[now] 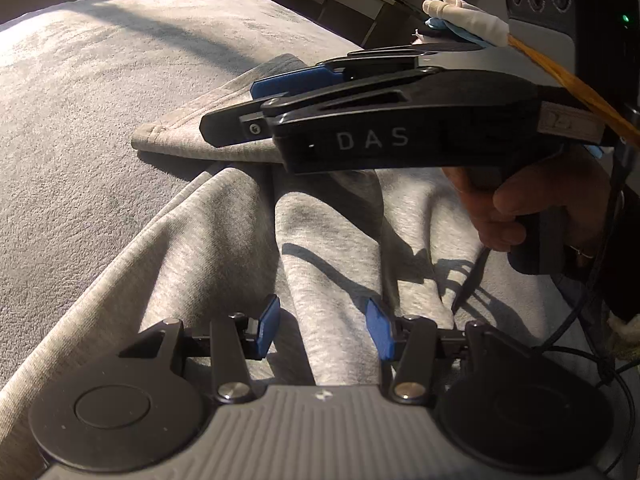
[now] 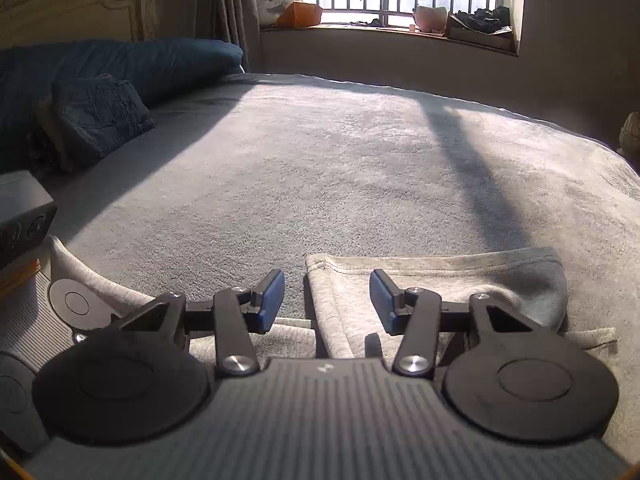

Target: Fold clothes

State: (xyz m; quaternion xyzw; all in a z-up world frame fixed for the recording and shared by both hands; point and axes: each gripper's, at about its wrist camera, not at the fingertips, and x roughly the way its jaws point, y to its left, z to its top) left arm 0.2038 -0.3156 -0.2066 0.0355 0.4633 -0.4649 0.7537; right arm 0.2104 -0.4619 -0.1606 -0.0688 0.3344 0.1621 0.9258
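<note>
Pointing downward over a grey blanket (image 1: pixel 80 128), the left gripper (image 1: pixel 322 330) is holding its blue pads apart, a raised ridge of the grey sweatshirt (image 1: pixel 320 240) running between them; whether either pad is touching the cloth is hard to tell. Crossing above in the left wrist view, the right gripper (image 1: pixel 248 114) is lying on its side, a hand (image 1: pixel 520 200) wrapping its grip at the right; its far finger is largely hidden behind the near one. Looking out across the bed in the right wrist view, the right gripper (image 2: pixel 327 300) is standing released, pads clear of the fabric, with the sweatshirt's stitched hem (image 2: pixel 440 268) lying just beneath and beyond its right finger. Folded jeans (image 2: pixel 100 116) are resting far left, partly in shadow, while the left gripper's body (image 2: pixel 76 304) is being cut off at the frame's edge.
</note>
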